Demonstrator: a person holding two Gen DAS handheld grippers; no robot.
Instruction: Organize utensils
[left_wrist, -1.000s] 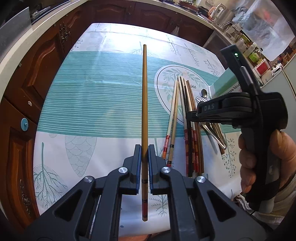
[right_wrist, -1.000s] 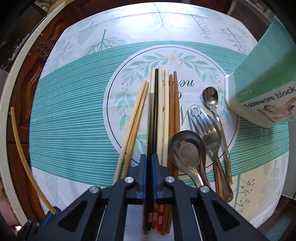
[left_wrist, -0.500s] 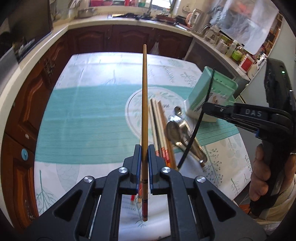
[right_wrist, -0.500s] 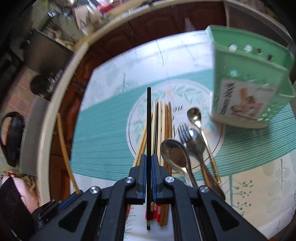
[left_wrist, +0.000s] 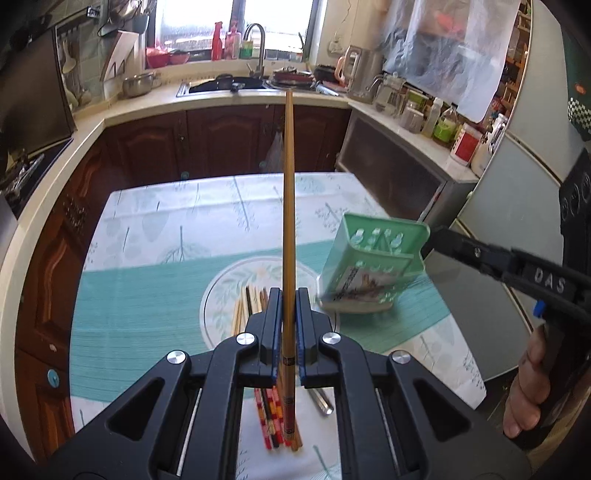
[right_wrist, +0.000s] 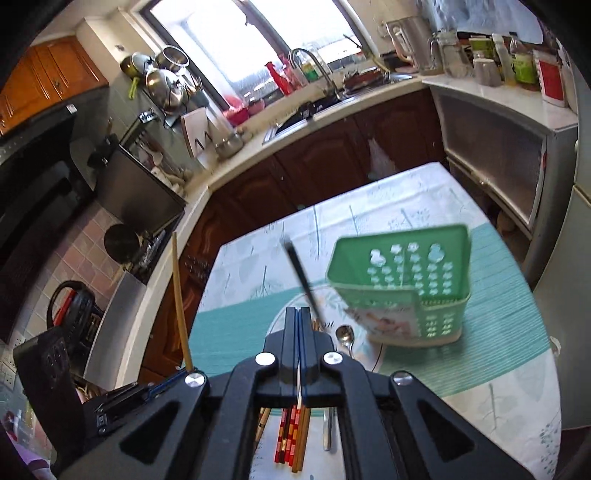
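utensils: most are flat on the tablecloth, a bundle of chopsticks with red/orange checker-banded ends lying side by side on the round leaf-print medallion. a steel spoon lies just right of the bundle and near the caddy's base.

left gripper: narrow, blue pads clamped on one yellow-tan wooden chopstick, held off the table. the stick is round and tapered, runs straight up the left wrist view, and has dark and red bands near its butt end.

right gripper: jaws have just closed further and now sit fully together, no gap showing. a thin black chopstick slants up and left from beside the right fingertip. it is motion-blurred, and it looks to be outside the pads rather than between them, but i can't be sure. a person's hand wraps the grip.

writing: "DAS" in raised letters on the right gripper's black body, left wrist view. the caddy's paper label has a picture and text but is too blurred to read.

caddy: mint-green plastic, rectangular, open top, walls punched with rows of round and flower-shaped holes, inner divider visible. it stands on the teal striped band of the cloth, right of the chopstick bundle and apart from it.

cloth: glossy, wipe-clean look, white with pale leaf prints and fine teal stripes. dark wooden cabinets and a pale worktop run behind the table.
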